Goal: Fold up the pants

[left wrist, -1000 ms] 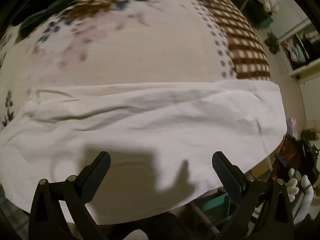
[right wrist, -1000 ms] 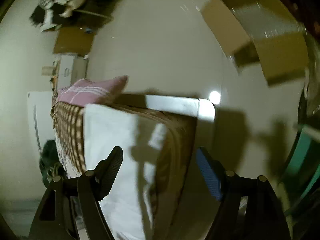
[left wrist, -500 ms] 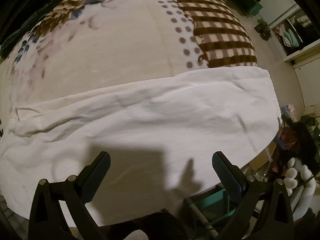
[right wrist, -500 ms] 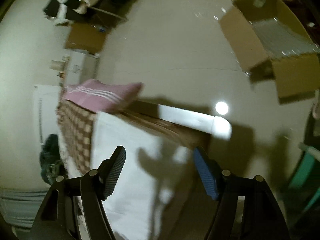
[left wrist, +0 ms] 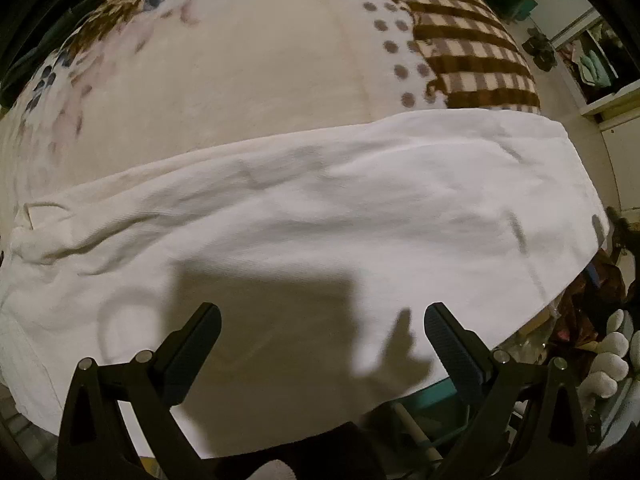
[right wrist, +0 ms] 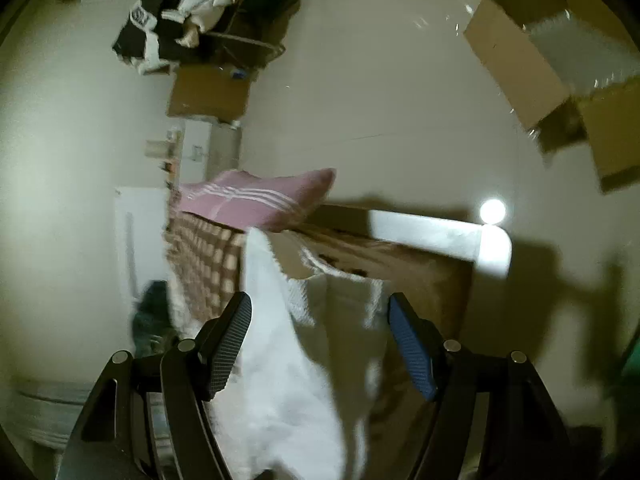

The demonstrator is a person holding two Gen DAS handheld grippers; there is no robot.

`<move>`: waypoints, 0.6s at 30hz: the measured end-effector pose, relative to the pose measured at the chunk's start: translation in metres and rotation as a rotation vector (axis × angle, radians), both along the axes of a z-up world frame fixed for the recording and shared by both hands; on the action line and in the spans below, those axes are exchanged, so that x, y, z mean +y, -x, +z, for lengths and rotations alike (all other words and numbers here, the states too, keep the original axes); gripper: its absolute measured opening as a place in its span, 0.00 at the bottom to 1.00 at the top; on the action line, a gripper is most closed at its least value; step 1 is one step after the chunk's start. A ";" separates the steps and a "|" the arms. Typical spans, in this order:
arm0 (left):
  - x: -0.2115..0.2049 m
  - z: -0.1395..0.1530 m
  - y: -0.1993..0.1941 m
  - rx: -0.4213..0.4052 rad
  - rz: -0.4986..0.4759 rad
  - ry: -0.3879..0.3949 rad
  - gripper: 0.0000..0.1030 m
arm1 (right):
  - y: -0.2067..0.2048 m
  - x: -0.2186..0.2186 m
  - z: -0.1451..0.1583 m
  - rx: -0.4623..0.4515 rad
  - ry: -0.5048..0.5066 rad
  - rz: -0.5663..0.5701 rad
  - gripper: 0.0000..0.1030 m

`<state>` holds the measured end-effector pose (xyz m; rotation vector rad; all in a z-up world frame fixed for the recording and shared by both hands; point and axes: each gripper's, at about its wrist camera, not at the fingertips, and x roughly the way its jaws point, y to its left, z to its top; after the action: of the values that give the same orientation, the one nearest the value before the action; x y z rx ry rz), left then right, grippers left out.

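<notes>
1. Pants (left wrist: 340, 216), white, lie spread flat across the near edge of the bed, running side to side in our left wrist view, with light wrinkles towards the left end.
2. We see the blanket (left wrist: 248, 80) under them: cream in the middle, flowers at the far left, brown checks and dots at the far right.
3. Our left tongs (left wrist: 322, 324) hang above the pants with the jaws wide apart and nothing between them; their shadow falls on the white cloth just ahead.
4. Our right tongs (right wrist: 320, 344) point out over the end of the bed. Their jaws have just been closing a little, yet they stand apart. The white cloth (right wrist: 280, 340) hangs in the gap between them, and we cannot see either pad pressing on it.
5. In the right wrist view a pink pillow (right wrist: 260, 200) with white stripes lies on the checked part of the blanket, beyond the pants.
6. Further off on the floor we see open cardboard boxes (right wrist: 560, 64) at the right and a heap of clothes (right wrist: 188, 12) at the top left.
</notes>
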<state>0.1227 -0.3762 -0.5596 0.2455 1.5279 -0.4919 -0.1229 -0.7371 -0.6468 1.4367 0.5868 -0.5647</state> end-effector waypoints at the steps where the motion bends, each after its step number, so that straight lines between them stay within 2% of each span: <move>1: -0.001 -0.001 0.000 0.004 0.003 -0.002 1.00 | -0.002 -0.002 -0.003 0.040 0.010 0.009 0.70; 3: 0.004 -0.005 -0.002 0.011 0.010 -0.002 1.00 | -0.006 -0.005 -0.012 0.079 -0.009 0.034 0.71; 4: 0.004 -0.005 -0.002 0.014 0.012 -0.003 1.00 | -0.008 -0.006 -0.016 0.064 -0.021 0.038 0.71; 11: 0.007 -0.010 -0.001 0.015 0.020 -0.002 1.00 | -0.014 -0.002 0.009 -0.141 0.000 0.032 0.70; 13: 0.004 -0.011 0.000 0.021 0.023 -0.002 1.00 | -0.022 0.001 0.012 -0.116 0.011 0.065 0.70; 15: 0.004 -0.012 -0.001 0.023 0.025 -0.002 1.00 | -0.035 0.004 0.004 -0.042 0.003 0.128 0.69; 18: 0.006 -0.011 -0.002 0.020 0.021 0.002 1.00 | -0.046 0.009 0.006 0.016 0.067 0.186 0.69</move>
<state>0.1244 -0.3698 -0.5703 0.2236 1.5484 -0.4805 -0.0768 -0.7277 -0.6413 1.2997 0.7003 -0.4446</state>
